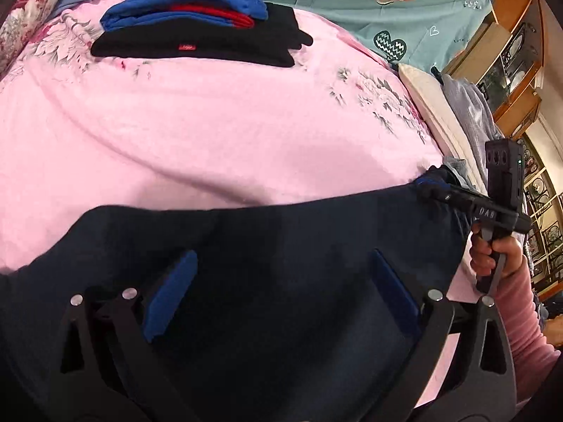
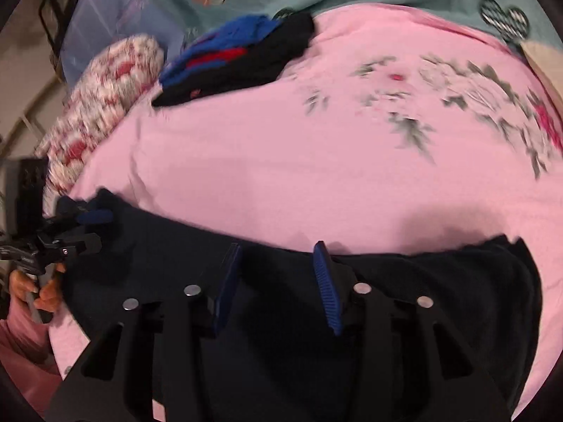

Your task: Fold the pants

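Dark navy pants [image 1: 281,246] lie on the pink bedspread [image 1: 211,123], filling the lower part of both views [image 2: 281,316]. My left gripper [image 1: 281,274] is open, its blue pads wide apart over the pants. In the left wrist view my right gripper [image 1: 431,184] sits at the pants' far right edge; its tips are hidden in the cloth. In the right wrist view my right gripper [image 2: 278,267] has its blue pads apart over the pants' upper edge. My left gripper [image 2: 93,216] shows at the pants' left corner.
A stack of folded clothes, blue and red on black [image 1: 197,28], lies at the back of the bed [image 2: 239,59]. A floral pillow [image 2: 102,98] lies at the left. A teal sheet [image 1: 352,0] hangs behind. Wooden shelves [image 1: 513,70] stand at the right.
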The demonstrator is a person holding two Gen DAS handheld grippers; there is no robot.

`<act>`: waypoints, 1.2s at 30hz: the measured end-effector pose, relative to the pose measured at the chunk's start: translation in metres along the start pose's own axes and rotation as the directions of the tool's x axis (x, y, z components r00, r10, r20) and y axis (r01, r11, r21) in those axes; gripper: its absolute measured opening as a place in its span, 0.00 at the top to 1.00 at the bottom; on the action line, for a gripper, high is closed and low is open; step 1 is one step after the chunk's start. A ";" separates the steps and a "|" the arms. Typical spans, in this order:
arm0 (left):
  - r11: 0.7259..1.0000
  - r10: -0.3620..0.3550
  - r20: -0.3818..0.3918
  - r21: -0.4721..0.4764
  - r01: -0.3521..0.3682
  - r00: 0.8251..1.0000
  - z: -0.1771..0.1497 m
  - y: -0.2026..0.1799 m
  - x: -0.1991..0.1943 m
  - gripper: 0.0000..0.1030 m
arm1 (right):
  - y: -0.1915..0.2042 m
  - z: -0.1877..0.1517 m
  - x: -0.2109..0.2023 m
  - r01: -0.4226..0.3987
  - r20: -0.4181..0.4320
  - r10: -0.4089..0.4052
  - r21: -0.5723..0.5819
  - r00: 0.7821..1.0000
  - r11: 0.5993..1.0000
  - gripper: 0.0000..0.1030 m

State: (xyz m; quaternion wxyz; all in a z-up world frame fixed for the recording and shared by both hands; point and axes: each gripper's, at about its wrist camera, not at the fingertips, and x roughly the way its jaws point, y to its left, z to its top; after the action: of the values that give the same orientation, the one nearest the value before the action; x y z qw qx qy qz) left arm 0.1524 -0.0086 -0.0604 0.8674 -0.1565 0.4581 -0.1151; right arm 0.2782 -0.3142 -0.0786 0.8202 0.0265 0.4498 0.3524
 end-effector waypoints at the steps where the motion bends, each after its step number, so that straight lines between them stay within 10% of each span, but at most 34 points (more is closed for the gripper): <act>1: 1.000 0.016 0.003 -0.004 -0.016 1.000 0.001 0.005 -0.004 0.04 | -0.018 -0.003 -0.010 -0.031 0.021 0.030 0.041 0.999 0.999 0.61; 9: 0.992 0.043 0.043 -0.116 -0.038 0.998 -0.013 0.023 -0.026 0.04 | -0.083 -0.040 -0.083 0.069 0.135 -0.122 0.347 0.983 0.935 0.57; 14: 0.999 0.035 0.006 -0.022 -0.034 0.999 -0.036 0.008 -0.027 0.03 | -0.020 -0.061 -0.075 -0.010 0.098 -0.006 0.155 0.995 0.988 0.39; 22: 0.995 0.099 0.033 -0.034 -0.098 0.995 -0.083 0.063 -0.089 0.04 | -0.056 -0.081 -0.074 -0.100 0.178 0.039 0.350 0.983 0.931 0.40; 30: 0.913 0.406 0.033 -0.041 -0.405 0.913 -0.113 0.103 -0.158 0.03 | -0.052 -0.081 -0.083 -0.091 0.181 0.030 0.338 0.983 0.937 0.39; 36: 0.960 0.281 0.158 -0.056 -0.276 0.947 -0.083 0.099 -0.173 0.03 | -0.056 -0.084 -0.086 -0.102 0.186 0.039 0.340 0.982 0.935 0.38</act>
State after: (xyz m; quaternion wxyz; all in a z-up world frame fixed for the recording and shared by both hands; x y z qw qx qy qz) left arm -0.0068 0.1285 -0.0105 0.9070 -0.1137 0.4045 0.0294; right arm 0.2157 -0.4308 -0.0873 0.8259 0.2186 0.4294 0.2928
